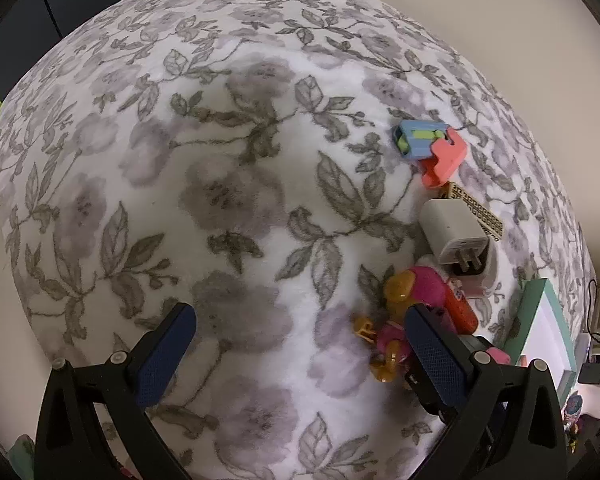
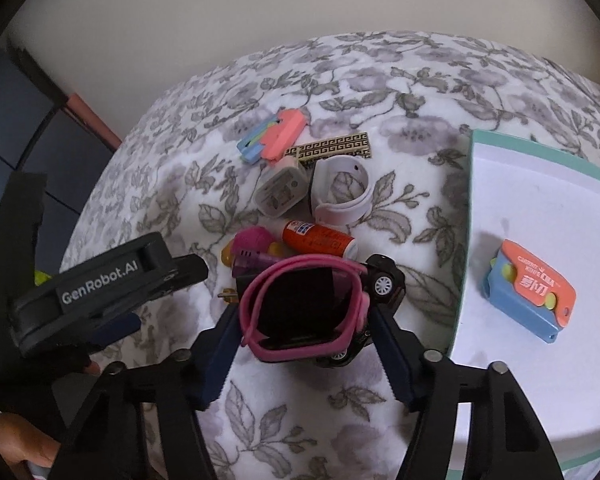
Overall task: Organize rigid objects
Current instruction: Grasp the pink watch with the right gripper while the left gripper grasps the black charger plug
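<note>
- Left wrist view: your left hand-held gripper [image 1: 300, 356] hangs with its jaws wide apart and nothing between them, over bare floral bed cover [image 1: 220, 184]. The clutter lies off its right finger, along the bed's right edge: one white charger [image 1: 456, 236], one orange tube [image 1: 460, 308] and one pink-and-amber toy [image 1: 400, 320] touching that finger.
- Right wrist view: your right hand-held gripper [image 2: 304, 340] straddles the pink-framed sunglasses [image 2: 300, 308]. Its fingers sit at both sides of the frame, apparently gripping it, though contact isn't certain. The frame's long axis runs across the jaws.
- One black toy car [image 2: 384, 280] touches the sunglasses' right end.
- The teal-rimmed tray [image 2: 466, 208] lies just right, so I judge the right hand nearer. It holds one orange-and-blue cutter [image 2: 528, 292]; a second cutter [image 2: 276, 136] remains on the bed.
</note>
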`<action>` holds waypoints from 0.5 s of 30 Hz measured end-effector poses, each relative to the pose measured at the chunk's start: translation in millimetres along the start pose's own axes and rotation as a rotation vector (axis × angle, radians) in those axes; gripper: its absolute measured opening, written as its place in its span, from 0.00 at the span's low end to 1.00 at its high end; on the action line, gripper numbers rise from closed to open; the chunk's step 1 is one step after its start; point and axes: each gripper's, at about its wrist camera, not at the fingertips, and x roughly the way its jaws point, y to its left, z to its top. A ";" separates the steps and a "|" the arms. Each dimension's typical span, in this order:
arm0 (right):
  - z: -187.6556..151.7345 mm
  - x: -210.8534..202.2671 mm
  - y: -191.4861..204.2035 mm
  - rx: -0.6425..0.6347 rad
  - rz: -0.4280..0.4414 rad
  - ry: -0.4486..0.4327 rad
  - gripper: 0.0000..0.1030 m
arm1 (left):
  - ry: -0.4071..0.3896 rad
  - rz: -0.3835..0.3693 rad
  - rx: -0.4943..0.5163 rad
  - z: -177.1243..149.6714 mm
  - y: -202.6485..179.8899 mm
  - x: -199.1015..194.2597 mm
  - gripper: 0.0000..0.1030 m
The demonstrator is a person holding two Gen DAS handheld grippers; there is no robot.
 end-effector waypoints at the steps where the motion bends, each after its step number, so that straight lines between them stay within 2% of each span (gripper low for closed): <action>1: 0.2 -0.5 -2.3 0.014 0.009 0.000 0.63 | -0.001 -0.003 0.001 0.1 -1.0 -1.0 1.00; 9: 4.8 -16.2 -12.1 0.061 0.024 -0.025 0.63 | 0.001 -0.045 0.031 -0.7 -14.1 -5.7 1.00; 15: 9.4 -32.0 -40.5 0.153 0.026 -0.046 0.63 | -0.004 -0.054 0.084 -5.2 -29.0 -10.3 1.00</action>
